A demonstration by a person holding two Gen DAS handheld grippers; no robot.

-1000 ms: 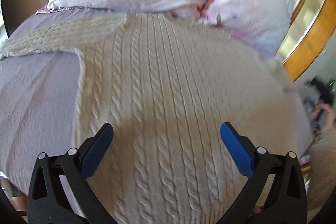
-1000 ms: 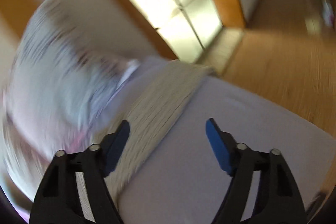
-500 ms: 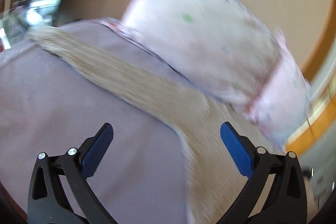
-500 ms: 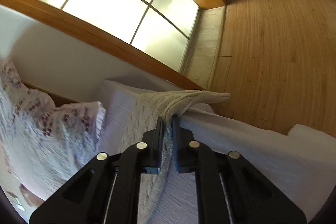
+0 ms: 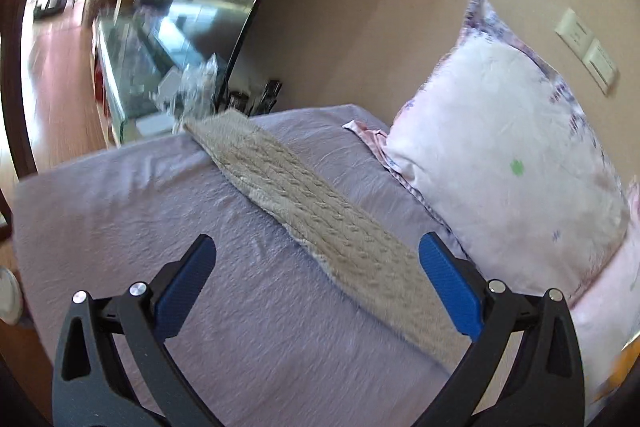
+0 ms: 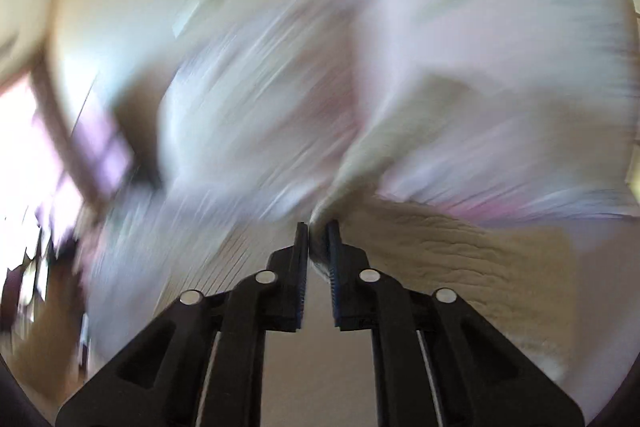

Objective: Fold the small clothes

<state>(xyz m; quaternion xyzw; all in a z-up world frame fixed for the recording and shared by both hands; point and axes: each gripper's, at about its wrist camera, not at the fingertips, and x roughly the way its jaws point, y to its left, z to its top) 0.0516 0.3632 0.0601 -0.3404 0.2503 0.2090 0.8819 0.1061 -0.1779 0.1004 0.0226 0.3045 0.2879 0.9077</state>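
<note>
A cream cable-knit sweater lies on a lilac bed sheet (image 5: 120, 211). In the left wrist view one sleeve (image 5: 320, 211) stretches flat from the bed's far corner toward me. My left gripper (image 5: 316, 283) is open and empty, hovering over the near part of that sleeve. In the right wrist view, which is heavily blurred, my right gripper (image 6: 318, 239) is shut on a fold of the sweater (image 6: 460, 251), the knit bunched between the pads and trailing off to the right.
A pale floral pillow (image 5: 508, 155) lies along the bed's right side against a beige wall with switches (image 5: 588, 47). A mirror or glass panel (image 5: 180, 7) and wooden floor (image 5: 52, 75) lie beyond the bed's far left edge.
The left gripper swung from over the sweater's body toward the left sleeve, staying open. The right gripper closed on the right sleeve near the bed's edge and is now moving fast with it.
</note>
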